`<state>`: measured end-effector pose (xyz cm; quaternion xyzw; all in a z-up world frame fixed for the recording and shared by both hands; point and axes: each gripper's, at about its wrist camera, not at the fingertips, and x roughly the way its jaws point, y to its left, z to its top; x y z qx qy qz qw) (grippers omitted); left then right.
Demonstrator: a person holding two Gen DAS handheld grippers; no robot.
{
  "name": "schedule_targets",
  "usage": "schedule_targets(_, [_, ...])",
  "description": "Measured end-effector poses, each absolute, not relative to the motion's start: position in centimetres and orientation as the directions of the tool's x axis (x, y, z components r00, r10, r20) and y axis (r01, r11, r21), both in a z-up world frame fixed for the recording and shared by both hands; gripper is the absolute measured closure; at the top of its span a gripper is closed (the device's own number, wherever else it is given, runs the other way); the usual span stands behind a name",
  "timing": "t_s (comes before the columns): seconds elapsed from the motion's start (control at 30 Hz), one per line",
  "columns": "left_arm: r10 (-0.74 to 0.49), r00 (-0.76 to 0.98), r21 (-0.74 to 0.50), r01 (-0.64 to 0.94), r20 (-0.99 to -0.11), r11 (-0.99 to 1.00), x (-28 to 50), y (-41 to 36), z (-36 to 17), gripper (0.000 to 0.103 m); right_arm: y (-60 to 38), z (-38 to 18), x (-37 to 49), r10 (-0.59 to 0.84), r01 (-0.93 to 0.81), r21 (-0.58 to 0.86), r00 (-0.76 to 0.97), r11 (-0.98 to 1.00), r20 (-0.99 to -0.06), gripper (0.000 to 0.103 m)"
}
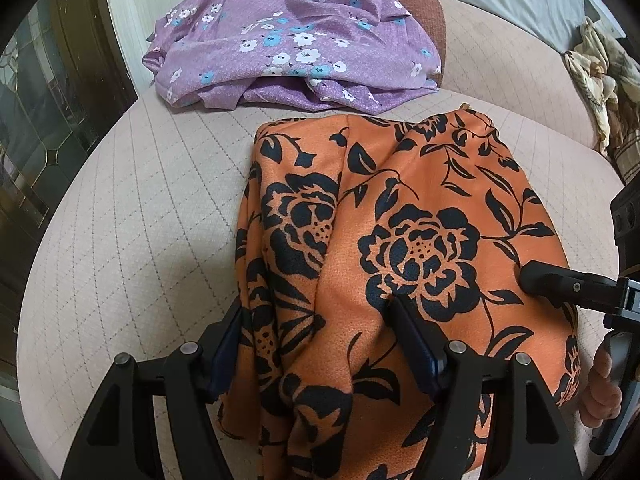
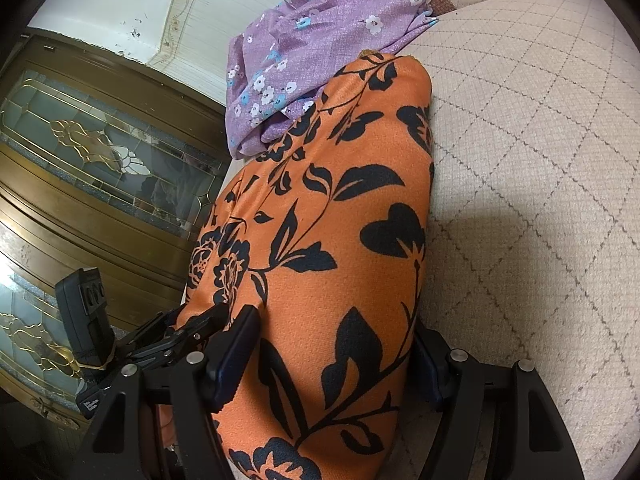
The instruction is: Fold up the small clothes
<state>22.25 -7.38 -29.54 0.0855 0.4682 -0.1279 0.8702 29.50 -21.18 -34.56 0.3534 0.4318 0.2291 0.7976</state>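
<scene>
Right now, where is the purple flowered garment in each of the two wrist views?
Left wrist view: the purple flowered garment lies crumpled at top centre, beyond the orange black-flowered garment.
Right wrist view: it is at top centre, partly hidden behind the orange garment's far end.
Shared landmark: the quilted beige cushion under both garments.

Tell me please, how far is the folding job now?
Done: nothing clearly; the purple garment lies bunched behind. In hand: the orange garment sits doubled between the fingers of the left gripper and right gripper. Left: finish orange, then apparently purple.
</scene>
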Motion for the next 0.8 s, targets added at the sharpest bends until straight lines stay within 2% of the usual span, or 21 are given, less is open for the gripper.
schedule_targets(0.8, [-0.130,0.539,0.052,0.309,-0.832,0.950,22.08,-7.64,-29.51,0.029,-21.07,-34.48,29.49,0.663,-0.064,0.753,0.528,0.655,-0.531,0.030])
